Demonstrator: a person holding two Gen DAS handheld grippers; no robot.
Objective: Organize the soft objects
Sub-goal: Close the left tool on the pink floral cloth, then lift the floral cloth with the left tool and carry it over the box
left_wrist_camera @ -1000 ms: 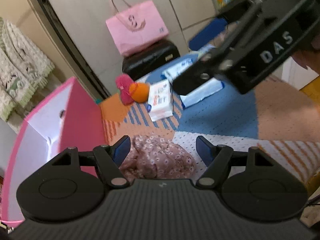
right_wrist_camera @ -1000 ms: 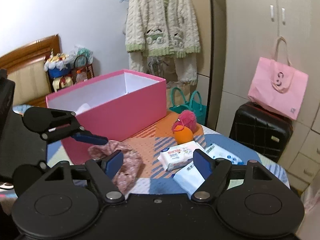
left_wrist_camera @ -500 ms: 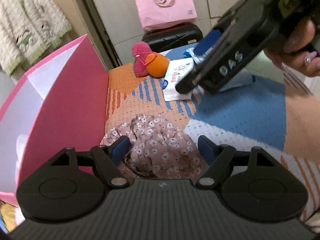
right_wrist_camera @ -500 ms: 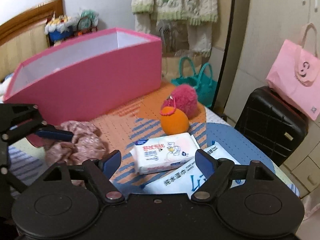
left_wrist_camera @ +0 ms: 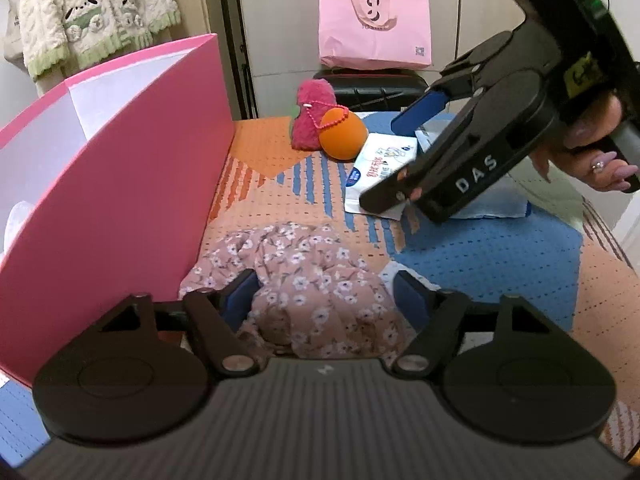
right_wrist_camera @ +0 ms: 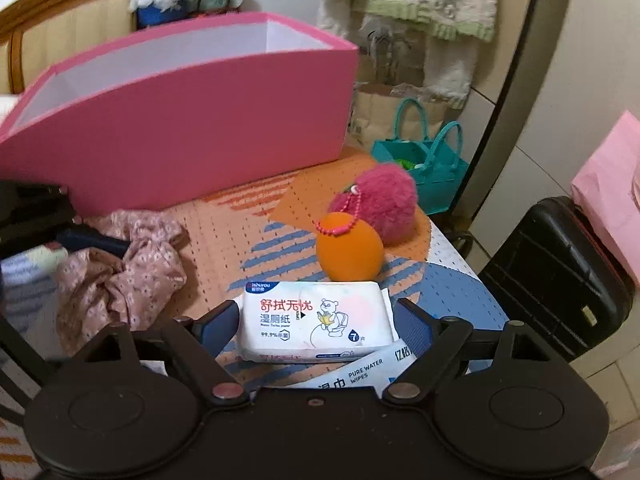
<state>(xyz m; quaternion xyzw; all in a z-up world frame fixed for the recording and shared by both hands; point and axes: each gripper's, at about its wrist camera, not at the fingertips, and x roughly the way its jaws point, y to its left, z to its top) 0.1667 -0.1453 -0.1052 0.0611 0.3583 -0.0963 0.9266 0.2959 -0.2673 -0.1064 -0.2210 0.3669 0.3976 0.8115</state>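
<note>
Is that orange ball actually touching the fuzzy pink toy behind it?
Cannot tell. In both wrist views the orange ball overlaps the fuzzy pink toy, hiding where they would meet; no gap or contact shows plainly.

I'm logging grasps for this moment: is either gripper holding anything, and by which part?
Nothing is held. The left gripper straddles the floral cloth, the right gripper the wipes pack; both are open.

From the right wrist view, the box (right_wrist_camera: 180, 136) stands at ten o'clock, the cloth (right_wrist_camera: 124, 268) at nine before it, the ball (right_wrist_camera: 348, 252) at twelve touching the plush toy (right_wrist_camera: 384, 204) behind, the wipes pack (right_wrist_camera: 316, 326) nearest, atop another pack (right_wrist_camera: 352, 374).
</note>
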